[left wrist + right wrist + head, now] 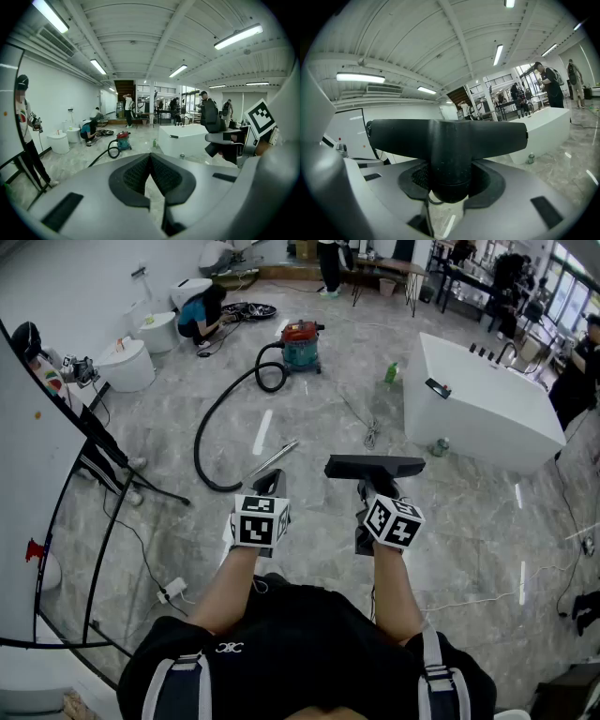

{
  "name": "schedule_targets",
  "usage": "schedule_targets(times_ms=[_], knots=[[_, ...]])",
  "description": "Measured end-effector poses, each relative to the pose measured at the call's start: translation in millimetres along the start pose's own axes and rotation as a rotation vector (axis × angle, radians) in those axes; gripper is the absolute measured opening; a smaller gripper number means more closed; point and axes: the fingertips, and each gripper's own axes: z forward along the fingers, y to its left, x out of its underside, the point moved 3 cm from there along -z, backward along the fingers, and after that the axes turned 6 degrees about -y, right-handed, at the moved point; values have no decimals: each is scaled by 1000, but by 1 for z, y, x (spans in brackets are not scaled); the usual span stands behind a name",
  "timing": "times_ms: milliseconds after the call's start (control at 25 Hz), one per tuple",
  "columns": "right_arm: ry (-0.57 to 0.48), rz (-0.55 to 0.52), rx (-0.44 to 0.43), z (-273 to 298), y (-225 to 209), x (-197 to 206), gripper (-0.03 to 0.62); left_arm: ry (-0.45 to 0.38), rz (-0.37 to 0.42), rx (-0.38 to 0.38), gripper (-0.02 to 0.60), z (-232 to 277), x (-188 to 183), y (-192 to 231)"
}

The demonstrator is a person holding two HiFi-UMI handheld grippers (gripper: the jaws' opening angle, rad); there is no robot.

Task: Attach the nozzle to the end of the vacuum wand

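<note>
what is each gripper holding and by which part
Right gripper grips the black T-shaped plastic vacuum nozzle by its round neck. Left gripper is shut, holding nothing.

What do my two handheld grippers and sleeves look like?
The left gripper and right gripper: smooth grey shells, black ribbed jaw pads, each bearing a white cube with black square markers. The person wears a black short-sleeved top with grey shoulder straps.

The grey marble floor carries everything. Just ahead of the left fingers a metal wand lies on it, at the end of a black hose that curls away to a red and teal vacuum cleaner. Further ahead of the right fingers stand a green bottle and a white bathtub
</note>
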Motion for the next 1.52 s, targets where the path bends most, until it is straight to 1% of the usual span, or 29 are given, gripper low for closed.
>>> schedule_targets(times_ms=[280, 440, 600, 720, 840, 920, 1160, 1320, 1520], knots=[[2, -5, -3, 33, -1, -4, 163, -8, -3, 6, 8, 30, -7, 15], [1, -6, 6, 55, -9, -11, 163, -25, -8, 23, 9, 58, -15, 21], [-10, -19, 17, 84, -13, -20, 163, -37, -15, 35, 9, 90, -24, 36], [-3, -24, 20, 114, -17, -32, 163, -34, -22, 46, 9, 117, -35, 47], [-5, -28, 3, 146, -14, -47, 163, -38, -60, 72, 9, 146, -48, 64], [-14, -38, -2, 168, -9, -58, 163, -41, -69, 69, 9, 163, -58, 79], [-29, -17, -21, 239, 0, -83, 163, -48, 1, 40, 9, 214, -89, 120], [-24, -1, -29, 291, 6, -90, 163, -57, 4, 37, 9, 248, -107, 150], [-32, 2, -40, 340, 8, -96, 163, -59, -5, 56, 9, 291, -116, 176]])
